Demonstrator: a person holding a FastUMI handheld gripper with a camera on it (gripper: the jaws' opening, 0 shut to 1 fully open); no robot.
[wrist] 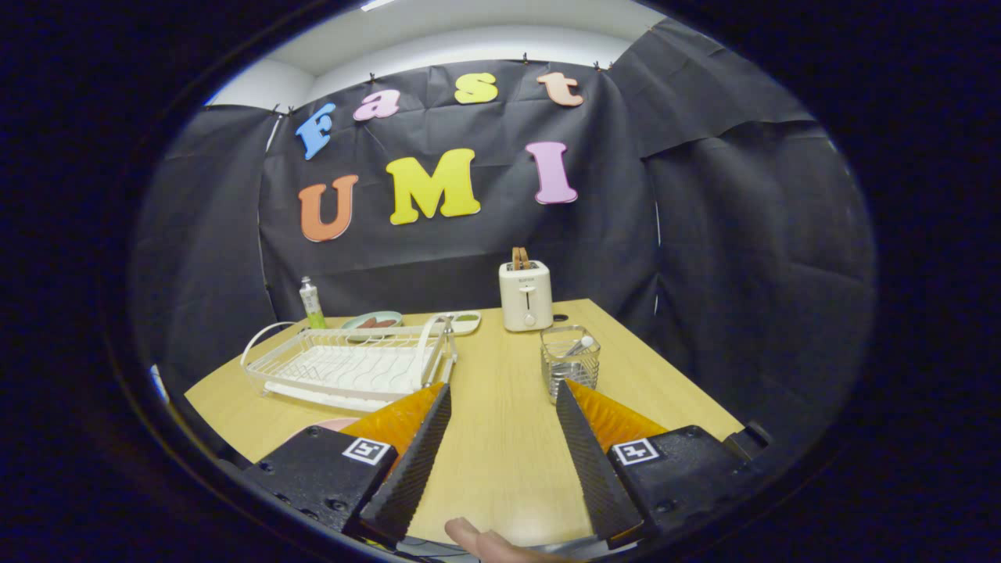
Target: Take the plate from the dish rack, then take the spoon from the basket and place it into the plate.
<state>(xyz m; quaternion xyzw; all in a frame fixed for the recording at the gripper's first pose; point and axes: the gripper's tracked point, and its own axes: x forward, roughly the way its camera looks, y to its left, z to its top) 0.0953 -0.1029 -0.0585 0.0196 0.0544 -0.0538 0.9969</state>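
My tongs (503, 399) hang wide apart over the wooden worktop (500, 453), nothing between them, a fingertip (477, 538) showing just under their base. By the left finger (410, 461) a sliver of pink, which I take for the plate (332, 424), lies on the worktop just in front of the white wire dish rack (352, 363), whose tray looks bare. Just ahead of the right finger stands the wire basket (569, 361) with the spoon (580, 345) leaning inside, its pale end above the rim. The spoon should prove light, stiff and smooth, likely to slip or twist in the tongs, so I would pinch the raised end squarely and lift straight up, clear of the wires. Further off stand a toaster (525, 295), two dishes (374, 320) and a small bottle (312, 303) against the booth wall
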